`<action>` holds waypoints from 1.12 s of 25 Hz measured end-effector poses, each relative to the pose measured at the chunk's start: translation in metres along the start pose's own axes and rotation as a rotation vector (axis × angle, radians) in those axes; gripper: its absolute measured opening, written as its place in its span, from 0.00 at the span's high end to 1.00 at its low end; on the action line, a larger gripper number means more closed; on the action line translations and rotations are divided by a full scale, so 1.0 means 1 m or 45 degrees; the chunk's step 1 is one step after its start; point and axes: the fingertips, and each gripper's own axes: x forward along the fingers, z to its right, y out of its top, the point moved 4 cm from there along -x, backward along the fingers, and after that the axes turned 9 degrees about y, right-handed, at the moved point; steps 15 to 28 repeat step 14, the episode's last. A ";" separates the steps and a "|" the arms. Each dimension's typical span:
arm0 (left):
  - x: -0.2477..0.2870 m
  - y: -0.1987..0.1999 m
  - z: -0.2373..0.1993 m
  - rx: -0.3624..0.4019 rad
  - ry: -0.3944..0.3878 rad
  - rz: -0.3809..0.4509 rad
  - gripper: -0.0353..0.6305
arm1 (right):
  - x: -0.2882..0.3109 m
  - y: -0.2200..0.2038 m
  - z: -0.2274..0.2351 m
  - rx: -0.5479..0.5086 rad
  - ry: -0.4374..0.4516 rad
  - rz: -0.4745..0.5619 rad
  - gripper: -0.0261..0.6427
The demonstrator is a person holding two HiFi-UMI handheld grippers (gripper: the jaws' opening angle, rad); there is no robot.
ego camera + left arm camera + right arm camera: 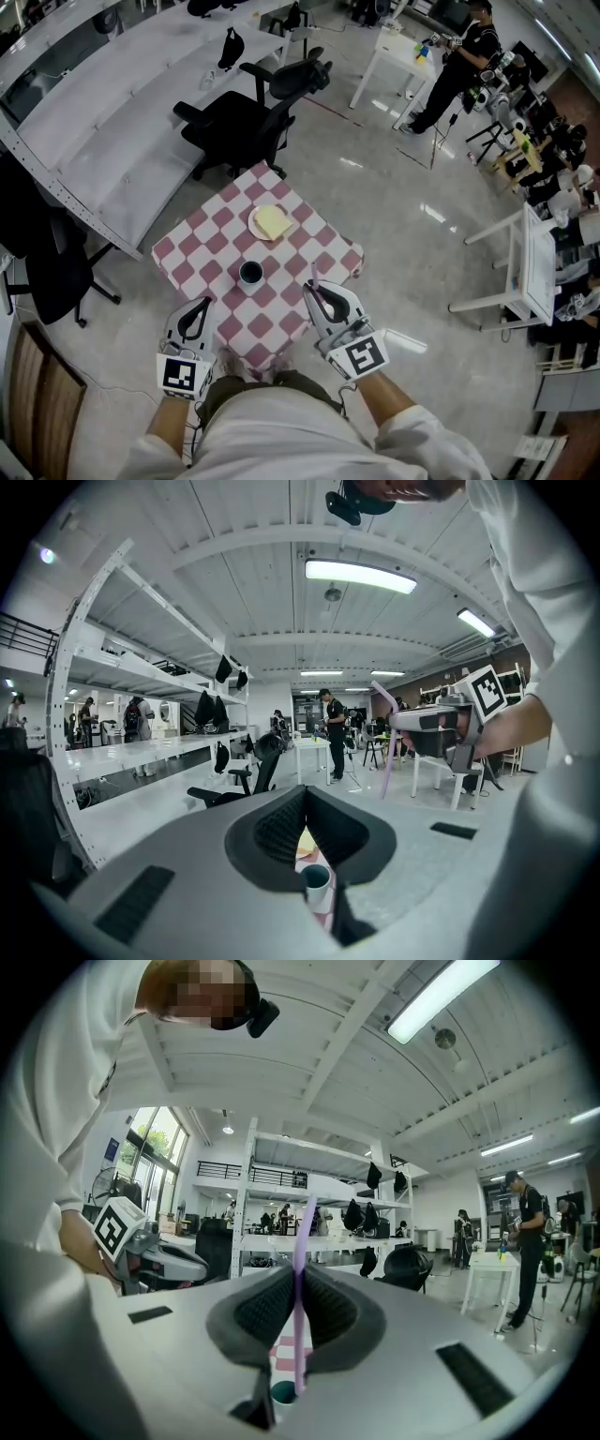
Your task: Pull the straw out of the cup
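A dark-rimmed cup (250,274) stands near the front of the red-and-white checked table (202,248). Held upright in the air to the cup's right, clear of it, is a pale purple straw (313,278); my right gripper (317,292) is shut on it. The right gripper view shows the straw (302,1241) pinched between the pads, with the cup (282,1392) below. My left gripper (195,322) hovers at the table's front left, jaws together and holding nothing. In the left gripper view, the cup (316,878) sits just beyond its tips, and the straw (386,742) and right gripper (412,719) are at the right.
A plate with a yellow slice (270,222) lies behind the cup. A black office chair (246,122) stands past the table's far corner, with long white shelving (112,122) to the left. White tables (525,272) and a standing person (459,66) are further off.
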 end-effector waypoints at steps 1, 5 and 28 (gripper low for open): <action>-0.001 0.001 0.001 0.001 0.002 0.001 0.94 | -0.001 0.000 0.000 0.001 0.001 0.004 0.92; -0.004 -0.001 0.002 0.000 0.002 0.005 0.94 | -0.002 -0.002 -0.003 -0.005 0.009 0.002 0.92; -0.010 -0.002 0.006 0.005 0.012 -0.006 0.94 | -0.005 -0.002 -0.004 -0.002 0.020 0.005 0.92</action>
